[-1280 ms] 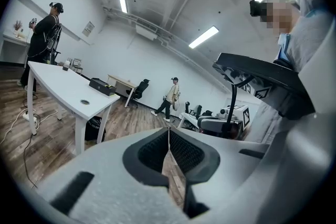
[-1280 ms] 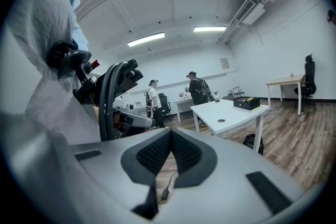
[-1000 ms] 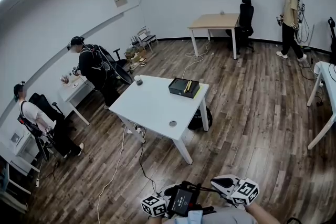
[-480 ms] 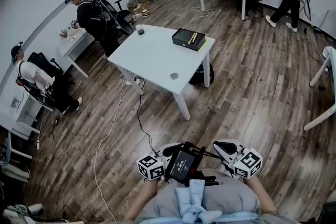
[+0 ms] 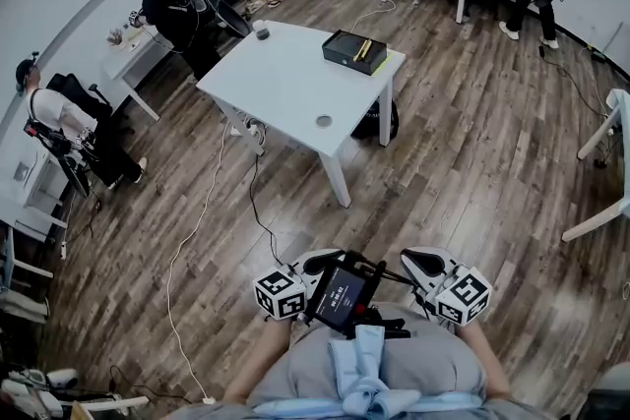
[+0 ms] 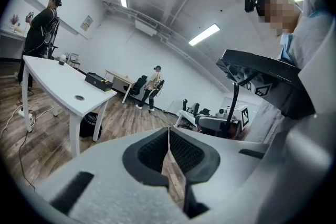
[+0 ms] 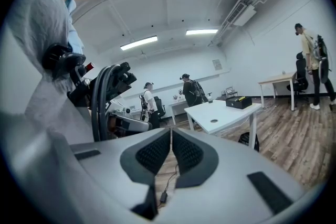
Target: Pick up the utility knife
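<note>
Holding nothing: left gripper point(image 6: 168, 132), right gripper point(image 7: 171, 135) apparently closed.

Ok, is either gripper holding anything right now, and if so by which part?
Nothing is held. The left gripper and the right gripper both have their jaws closed together with nothing between them.

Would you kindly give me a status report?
Left hand-held gripper and right hand-held gripper shut, empty. Slim yellow tool, likely the knife, on black tray, far white table. Wood floor between.
</note>
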{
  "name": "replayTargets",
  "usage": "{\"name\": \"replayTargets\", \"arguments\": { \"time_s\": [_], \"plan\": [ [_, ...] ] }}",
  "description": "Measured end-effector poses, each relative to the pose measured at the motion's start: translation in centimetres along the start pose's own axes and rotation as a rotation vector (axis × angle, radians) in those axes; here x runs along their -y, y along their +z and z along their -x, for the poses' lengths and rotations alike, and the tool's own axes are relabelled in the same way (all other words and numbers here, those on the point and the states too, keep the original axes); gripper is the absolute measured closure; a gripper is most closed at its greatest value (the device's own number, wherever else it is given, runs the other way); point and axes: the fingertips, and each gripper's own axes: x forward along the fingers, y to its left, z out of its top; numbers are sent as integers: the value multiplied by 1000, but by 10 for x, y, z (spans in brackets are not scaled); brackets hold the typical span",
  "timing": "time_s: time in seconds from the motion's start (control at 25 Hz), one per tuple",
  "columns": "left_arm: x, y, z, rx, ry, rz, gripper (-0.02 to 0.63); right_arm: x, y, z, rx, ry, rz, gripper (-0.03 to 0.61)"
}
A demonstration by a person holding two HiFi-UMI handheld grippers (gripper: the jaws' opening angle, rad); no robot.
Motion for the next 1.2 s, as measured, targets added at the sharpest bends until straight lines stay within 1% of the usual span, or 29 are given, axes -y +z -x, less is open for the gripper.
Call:
{"name": "replayTargets", "arguments": {
  "time_s": [0.12,0.36,0.52,0.68,0.96,1.08,1.2],
  "plan": [
    [-1,0,-4,2,-16,-4,595,4,-4,0,-2,-16,-16,549],
    [1,-11,-1,-9,-20,24,595,1,-17,2,-24,-19,-53,549],
    [-5,-18,2,-23,-19,35,595,2,-20,-3,-28,-26,-58,549],
    [-18,-16,-1,-32,-22,49,595,10,-20,-10,-28,-43,-85,549],
    [-63,0,-24,-39,-48,67,595,48,-20,-41,-58,-91,-121,549],
    [-94,18,-36,-27,-60,64,595,71,-14,-68,-59,-102,-145,548],
    [-131,42,-43,4,-50,77,595,92,-2,-103,-69,-94,-143,549]
  ]
}}
